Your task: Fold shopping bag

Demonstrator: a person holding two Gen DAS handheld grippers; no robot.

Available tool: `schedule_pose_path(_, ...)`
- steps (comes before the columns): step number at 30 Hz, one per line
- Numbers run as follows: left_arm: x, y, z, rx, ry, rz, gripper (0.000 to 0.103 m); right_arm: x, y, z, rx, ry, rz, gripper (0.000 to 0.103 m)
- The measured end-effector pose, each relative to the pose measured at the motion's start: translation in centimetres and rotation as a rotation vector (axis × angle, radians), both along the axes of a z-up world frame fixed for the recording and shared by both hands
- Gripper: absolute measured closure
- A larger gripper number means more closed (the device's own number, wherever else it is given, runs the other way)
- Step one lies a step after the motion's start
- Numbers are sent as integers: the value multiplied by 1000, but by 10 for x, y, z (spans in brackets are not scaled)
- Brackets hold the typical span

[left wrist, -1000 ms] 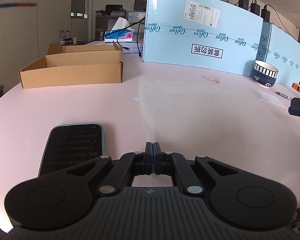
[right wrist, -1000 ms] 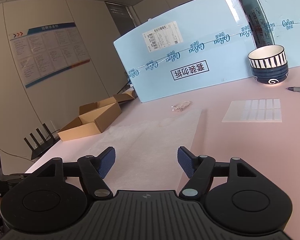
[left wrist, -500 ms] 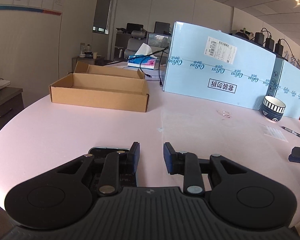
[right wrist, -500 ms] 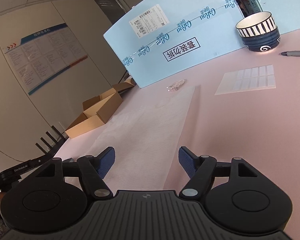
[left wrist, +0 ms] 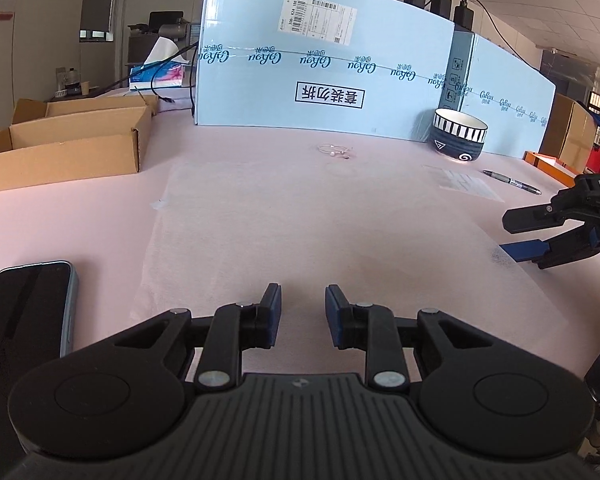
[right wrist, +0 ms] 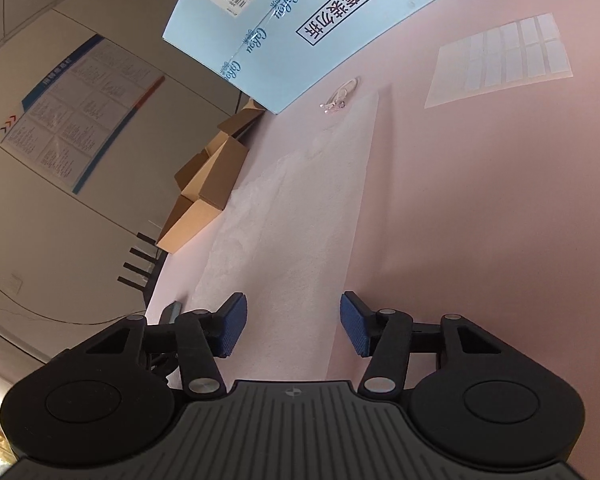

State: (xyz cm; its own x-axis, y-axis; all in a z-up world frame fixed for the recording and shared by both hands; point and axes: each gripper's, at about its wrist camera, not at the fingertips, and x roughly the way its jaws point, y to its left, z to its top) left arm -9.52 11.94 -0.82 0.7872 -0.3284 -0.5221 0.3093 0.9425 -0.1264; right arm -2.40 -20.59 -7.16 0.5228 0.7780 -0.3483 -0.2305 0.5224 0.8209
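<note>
Dark phone (left wrist: 24, 320) clear only in left tool's (left wrist: 303, 304) view.

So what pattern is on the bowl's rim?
Black and white stripes on the bowl; left wrist view shows it best.

Shopping bag (left wrist: 300, 216): one, flat on the tabletop (left wrist: 80, 216)
Phone (left wrist: 24, 320): one
Cardboard box (left wrist: 64, 144): one
Bowl (left wrist: 459, 134): one
Pen (left wrist: 512, 181): one
Label sheet (right wrist: 500, 60): one
Blue cartons (left wrist: 320, 76): two
Tissue box (left wrist: 158, 74): one
</note>
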Motion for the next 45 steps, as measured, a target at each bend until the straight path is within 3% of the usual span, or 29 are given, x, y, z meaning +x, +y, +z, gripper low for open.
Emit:
schedule_pose_path(2,-2,2,1,-1,-2,8,81,8,-1,-5,-9,34,1,99)
schedule_pose_path(4,-2,3,1,-2,-2,13,81,11,-7,-13,28,68,-10,103)
schedule_pose_path(7,0,2,3,1,-1,10,81,5,-11,-9,5,28,-44,103)
schedule_pose_path(13,11,-23,11,20,-31,-67,81,6,-33,-3,-48,1,-137,103)
schedule_pose_path(23,31,-68,1,53,-9,-154,80,-8,-75,-6,-99,-11,-244,99)
schedule_pose_path(25,34,-70,5,36,-20,-150,80,-8,-78,-5,-104,-16,-242,98)
schedule_pose_path(32,46,-99,20,41,-99,-183,80,-2,-77,-6,-61,-12,-220,74)
schedule_pose_path(37,58,-119,12,35,-87,-145,81,-1,-77,-8,-55,-17,-206,73)
schedule_pose_path(41,71,-131,-1,97,6,-140,81,-1,-79,-11,-38,-20,-197,73)
schedule_pose_path(45,68,-130,1,102,0,-147,81,-2,-74,-7,-97,-49,-182,74)
